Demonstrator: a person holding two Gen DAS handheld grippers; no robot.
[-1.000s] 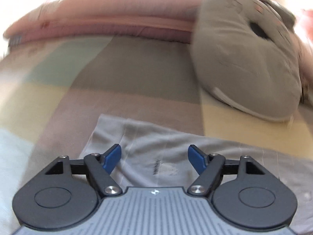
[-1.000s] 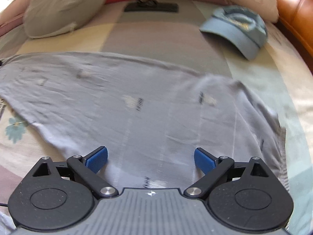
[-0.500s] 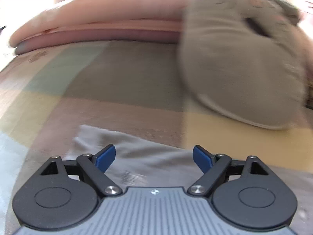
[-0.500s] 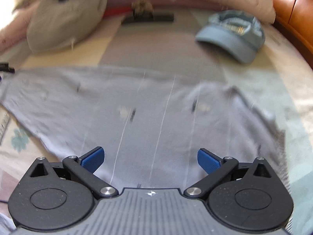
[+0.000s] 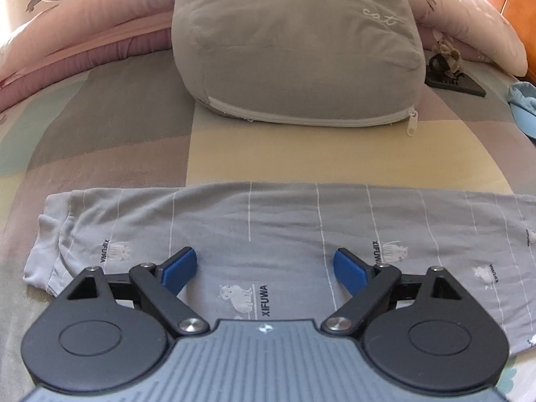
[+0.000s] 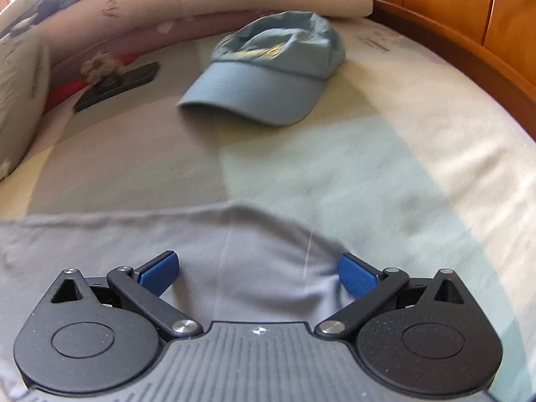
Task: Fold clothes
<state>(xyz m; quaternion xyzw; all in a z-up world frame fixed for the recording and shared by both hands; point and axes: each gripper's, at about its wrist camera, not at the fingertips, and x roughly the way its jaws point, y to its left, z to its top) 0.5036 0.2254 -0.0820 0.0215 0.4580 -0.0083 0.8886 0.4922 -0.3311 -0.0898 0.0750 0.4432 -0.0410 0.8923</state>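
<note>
- Left gripper [image 5: 264, 269]: jaws are seen spread wide, having just been opening; nothing is clamped, the blue pads [image 5: 177, 266] stand clear with only flat cloth seen between them.
- Grey garment [image 5: 284, 221]: laid flat on the bed sheet [image 5: 107, 127] directly under and ahead of the left gripper, stretched as a long band from left to right; thin white stripes and small white prints with "XIFUWA" lettering are seen on it.
- Garment's cuffed end [image 5: 50, 244] is seen to the left of the left gripper, slightly rumpled; the far edge runs straight across just ahead of the fingertips.
- Grey pillow [image 5: 294, 50]: ahead of the left gripper, well apart from the garment, zipper edge turned towards the gripper, "cat" stitched near its right side.
- Pink bedding [image 5: 83, 33] is piled ahead and to the left, behind the pillow.
- Dark flat item [image 5: 455, 83] with a small fuzzy object on top is seen ahead to the right, beside the pillow.
- Right gripper [image 6: 258, 273]: jaws are held wide apart, nothing gripped; the garment [image 6: 134, 248] lies beneath and between the pads [image 6: 157, 273], its right edge falling by the right pad. Picture is somewhat blurred.
- Blue cap [image 6: 268, 77]: ahead of the right gripper, well apart from the garment, brim turned towards the gripper.
- Wooden bed frame [image 6: 469, 33] is seen ahead to the far right.
</note>
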